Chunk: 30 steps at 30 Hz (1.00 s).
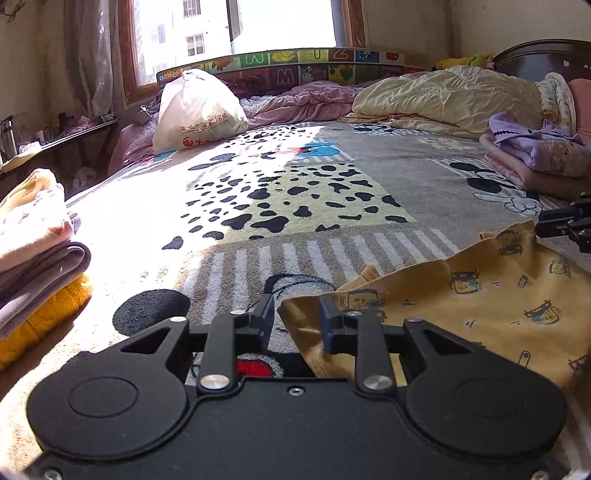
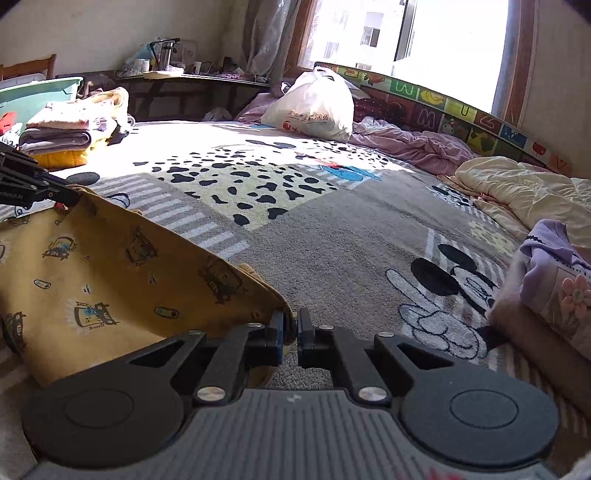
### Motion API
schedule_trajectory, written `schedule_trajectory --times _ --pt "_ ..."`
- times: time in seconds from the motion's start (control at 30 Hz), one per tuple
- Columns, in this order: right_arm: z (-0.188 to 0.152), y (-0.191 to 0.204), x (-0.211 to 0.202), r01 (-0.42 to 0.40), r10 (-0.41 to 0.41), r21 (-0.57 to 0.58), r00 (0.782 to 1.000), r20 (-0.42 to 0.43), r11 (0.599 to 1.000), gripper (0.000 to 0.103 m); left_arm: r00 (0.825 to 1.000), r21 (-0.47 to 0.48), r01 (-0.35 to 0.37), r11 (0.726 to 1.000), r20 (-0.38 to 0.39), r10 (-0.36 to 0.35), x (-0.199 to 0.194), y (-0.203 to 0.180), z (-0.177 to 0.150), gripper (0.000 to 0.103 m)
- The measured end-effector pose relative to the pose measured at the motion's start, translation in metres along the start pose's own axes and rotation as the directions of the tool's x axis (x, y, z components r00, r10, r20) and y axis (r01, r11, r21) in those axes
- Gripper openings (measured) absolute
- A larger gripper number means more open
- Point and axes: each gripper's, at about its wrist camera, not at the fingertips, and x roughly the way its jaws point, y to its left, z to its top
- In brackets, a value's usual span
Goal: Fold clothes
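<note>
The left claw [image 1: 295, 325] stands part open, its jaws apart, with the corner of the yellow garment [image 1: 480, 306] lying between them and slack against the right-hand jaw; no pad presses on it that I can see. The right claw [image 2: 291, 332] shows only a narrow gap, the garment's other corner [image 2: 273, 306] sitting at that gap beside the left jaw, and whether the pads pinch it I cannot tell. Between the two claws the garment [image 2: 110, 280] sags onto the blanket [image 1: 332, 206] of the bed, one edge draped as if set down flat so a fold can be made; this looks like the laying-out step, with folding proper not yet done. Each claw sits at an opposite corner, probably to spread the cloth evenly. To the left, a stack of folded clothes [image 1: 37, 251] rests at the bed's edge, likely the finished pile. To the right, a lilac heap [image 1: 535, 151] lies near the pillows, perhaps waiting its turn. Farther off sit a white bag [image 1: 195, 110], a crumpled cream quilt [image 1: 443, 99], and the bright window [image 1: 258, 22].
</note>
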Motion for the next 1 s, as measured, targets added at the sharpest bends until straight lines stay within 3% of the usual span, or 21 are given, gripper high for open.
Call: schedule_trajectory --times 0.13,0.23,0.37,0.43,0.5,0.53,0.6,0.67,0.77,0.8,1.0 --pt "0.001 -0.008 -0.008 0.034 -0.035 0.042 0.999 0.023 0.999 0.021 1.000 -0.002 0.013 1.000 0.021 -0.013 -0.010 0.002 0.000 0.031" --pt "0.003 -0.005 -0.020 0.026 -0.027 0.021 0.999 0.048 0.999 0.022 0.994 0.010 0.100 0.995 0.042 -0.100 -0.020 0.000 0.000 0.031" --pt "0.002 0.015 -0.026 -0.094 0.097 -0.067 0.994 0.043 0.993 0.023 0.951 0.077 0.309 0.948 0.003 -0.310 -0.027 -0.008 -0.010 0.031" --pt "-0.003 0.021 -0.018 -0.164 0.164 -0.058 0.986 -0.006 0.985 0.027 0.922 0.123 0.386 0.914 -0.074 -0.379 -0.024 -0.016 -0.021 0.041" --pt "-0.008 0.024 -0.006 -0.209 0.205 -0.040 0.975 -0.081 0.977 0.035 0.940 0.178 0.341 0.923 -0.082 -0.331 -0.016 -0.025 -0.033 0.054" --pt "-0.010 0.022 -0.004 -0.216 0.214 -0.020 0.973 -0.085 0.976 0.035 0.943 0.179 0.333 0.926 -0.071 -0.325 -0.016 -0.026 -0.034 0.055" --pt "-0.009 0.015 -0.005 -0.223 0.225 0.034 0.971 -0.078 0.974 0.036 0.943 0.176 0.333 0.927 -0.068 -0.326 -0.019 -0.025 -0.031 0.054" --pt "-0.008 0.014 -0.011 -0.180 0.181 0.023 0.982 -0.049 0.983 0.038 0.940 0.162 0.341 0.926 -0.048 -0.338 -0.025 -0.022 -0.029 0.050" --pt "-0.006 0.012 -0.022 -0.230 0.229 0.047 0.973 0.029 0.972 0.043 0.940 0.135 0.339 0.931 -0.028 -0.339 -0.029 -0.019 -0.028 0.050" --pt "-0.004 0.012 -0.018 -0.238 0.237 0.051 0.971 0.024 0.970 0.047 0.945 0.122 0.327 0.937 -0.026 -0.327 -0.026 -0.018 -0.028 0.050" --pt "-0.001 -0.003 0.006 -0.277 0.279 0.160 0.960 0.007 0.947 0.047 0.948 -0.023 0.318 0.948 -0.020 -0.319 -0.007 -0.011 -0.015 0.050"
